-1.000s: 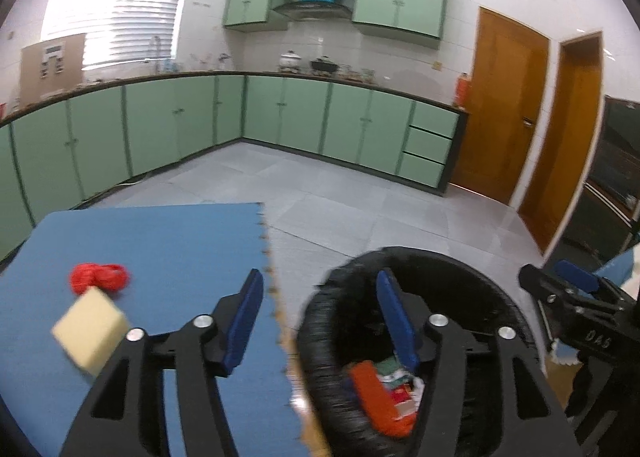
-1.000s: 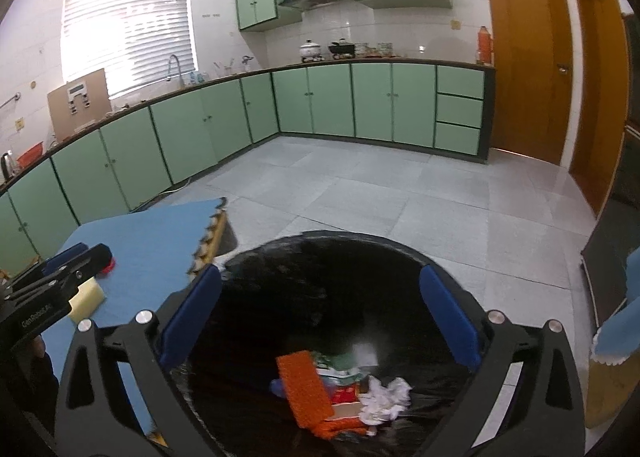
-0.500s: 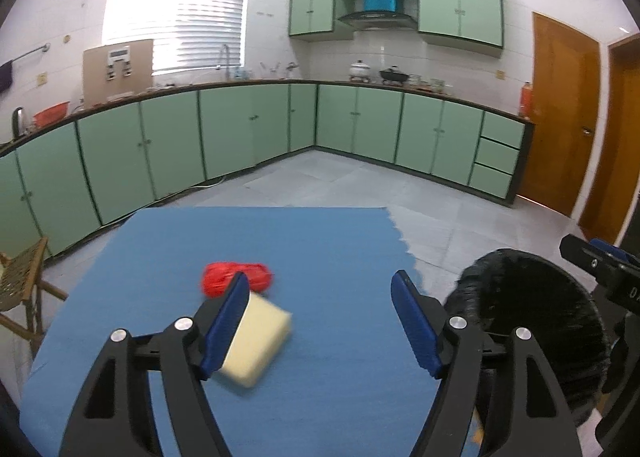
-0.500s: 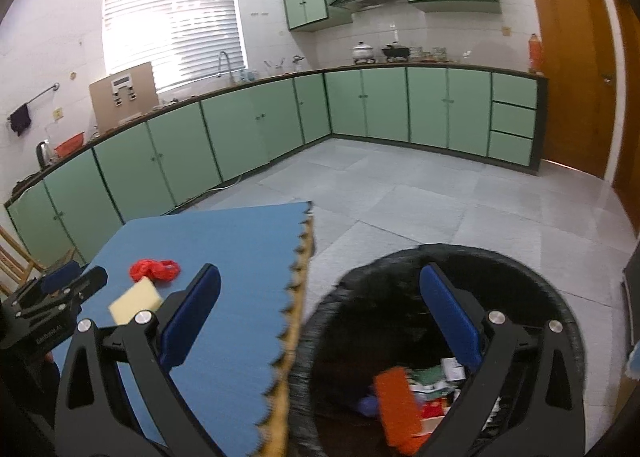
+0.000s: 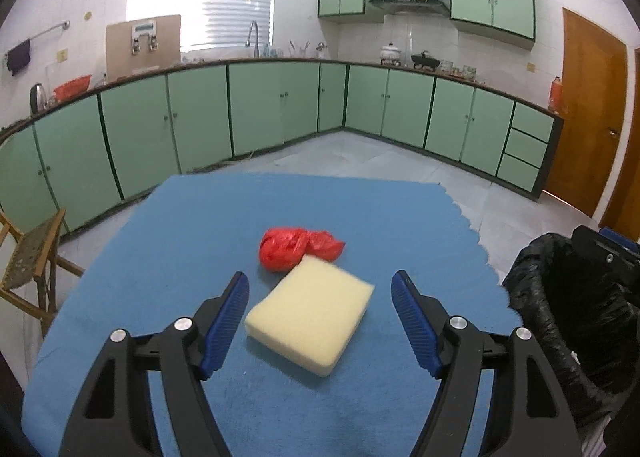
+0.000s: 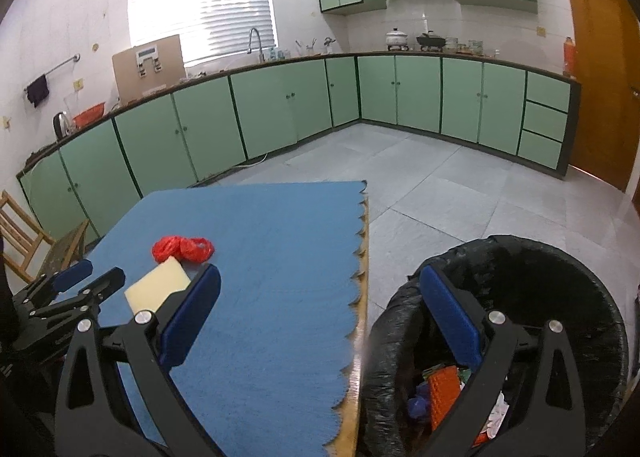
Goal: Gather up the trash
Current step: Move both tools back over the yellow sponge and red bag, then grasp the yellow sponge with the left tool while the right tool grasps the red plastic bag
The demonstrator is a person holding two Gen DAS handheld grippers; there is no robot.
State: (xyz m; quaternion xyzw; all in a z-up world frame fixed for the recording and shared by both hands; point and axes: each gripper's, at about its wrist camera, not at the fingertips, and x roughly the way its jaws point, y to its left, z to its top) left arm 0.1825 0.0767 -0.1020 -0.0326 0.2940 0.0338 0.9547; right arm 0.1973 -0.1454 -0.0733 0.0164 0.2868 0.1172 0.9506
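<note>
Lying on blue mat [image 5: 168, 257]: one sponge [image 5: 310, 315], one red bag [image 5: 298, 248].

Pale yellow sponge [image 5: 310, 315], red bag [image 5: 298, 248], blue mat [image 5: 200, 225], black-lined bin [image 6: 560, 277], mint-green cabinets [image 5: 272, 105]

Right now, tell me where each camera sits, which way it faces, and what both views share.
Left wrist: rides the left gripper, looking forward and down over the blue mat at the yellow sponge and red bag; its open blue-padded fingers show.
Right wrist: rides the right gripper, straddling the mat edge and the black bin; its own fingers and the left gripper show.
Shared: sponge, red bag, mat, bin, green cabinets.
</note>
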